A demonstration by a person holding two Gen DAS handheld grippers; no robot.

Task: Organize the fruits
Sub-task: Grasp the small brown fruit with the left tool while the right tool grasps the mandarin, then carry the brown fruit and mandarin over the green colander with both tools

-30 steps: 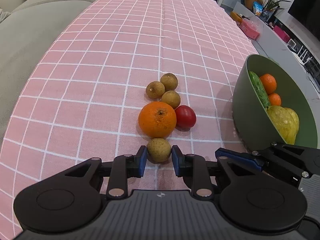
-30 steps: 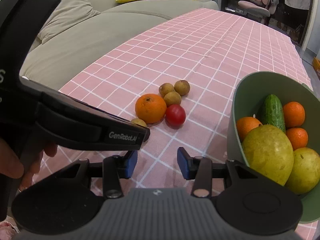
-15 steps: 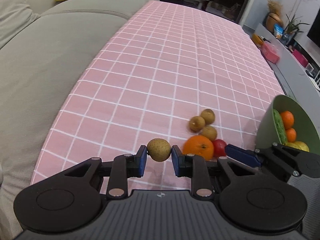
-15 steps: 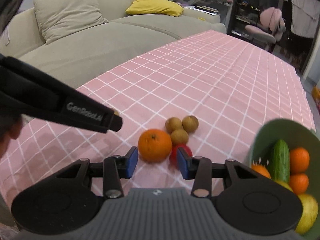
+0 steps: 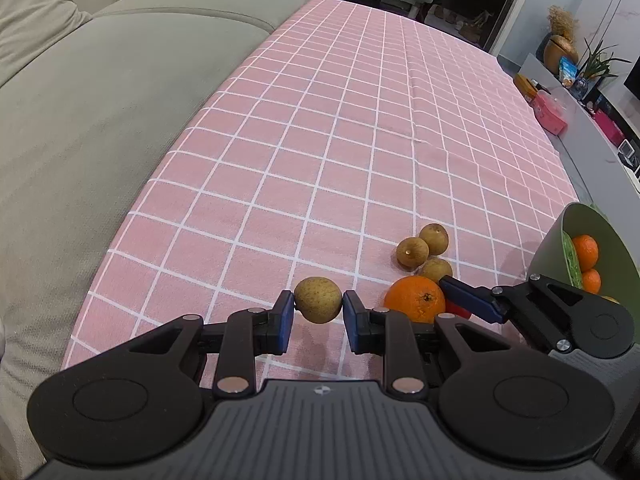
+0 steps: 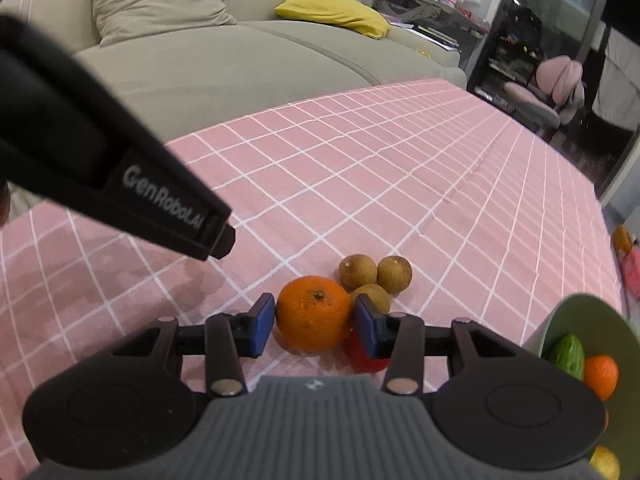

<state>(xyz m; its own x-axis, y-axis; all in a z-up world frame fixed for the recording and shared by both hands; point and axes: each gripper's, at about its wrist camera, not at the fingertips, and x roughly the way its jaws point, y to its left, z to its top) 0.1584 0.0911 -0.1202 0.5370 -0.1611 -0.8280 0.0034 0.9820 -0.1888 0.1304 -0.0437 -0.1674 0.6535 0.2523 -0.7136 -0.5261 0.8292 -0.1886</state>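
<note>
I am pinching a round brown fruit [image 5: 318, 300] in my left gripper [image 5: 318, 312], lifting it above open pink tablecloth [image 5: 340, 128]; my right gripper [image 6: 314, 320] is straddling the orange [image 6: 314, 312], spread.

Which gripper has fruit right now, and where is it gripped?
The left gripper pinches a small brown fruit across its sides, lifted off the cloth. The right gripper straddles the orange; contact cannot be told.

The left tongs [image 5: 319, 312] are kept clamped on a small brown fruit [image 5: 318, 299], angled downward. The right tongs [image 6: 315, 325] are held parted, tilted downward, an orange [image 6: 314, 312] framed between the blue pads [image 6: 262, 324].
</note>
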